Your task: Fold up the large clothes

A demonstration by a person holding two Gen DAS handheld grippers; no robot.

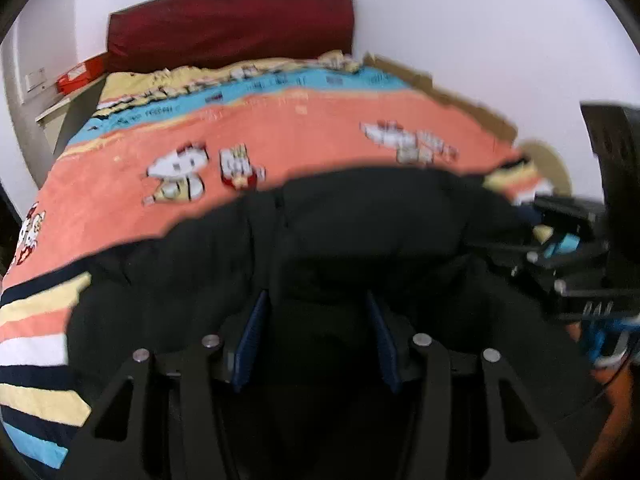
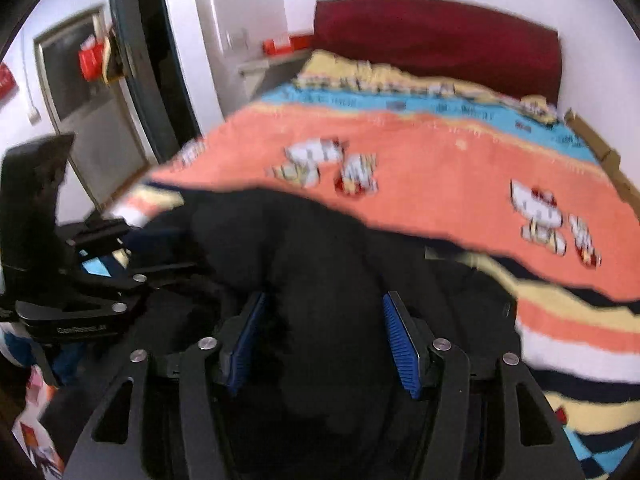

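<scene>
A large black garment (image 1: 360, 232) lies bunched at the near end of the bed; it also fills the lower middle of the right wrist view (image 2: 312, 248). My left gripper (image 1: 316, 320) has its blue pads (image 1: 252, 332) closed on a thick fold of the black fabric. My right gripper (image 2: 324, 320) grips another thick bunch of it between its blue pads (image 2: 400, 340). The right gripper shows at the right edge of the left wrist view (image 1: 568, 264), and the left gripper at the left edge of the right wrist view (image 2: 88, 280). Both frames are motion-blurred.
The bed carries an orange, blue and yellow striped cartoon blanket (image 1: 300, 128), with a dark red headboard (image 1: 232, 24) at the wall. A red box (image 1: 78, 74) sits on a side shelf to the left. A dark doorway (image 2: 152, 72) stands left of the bed.
</scene>
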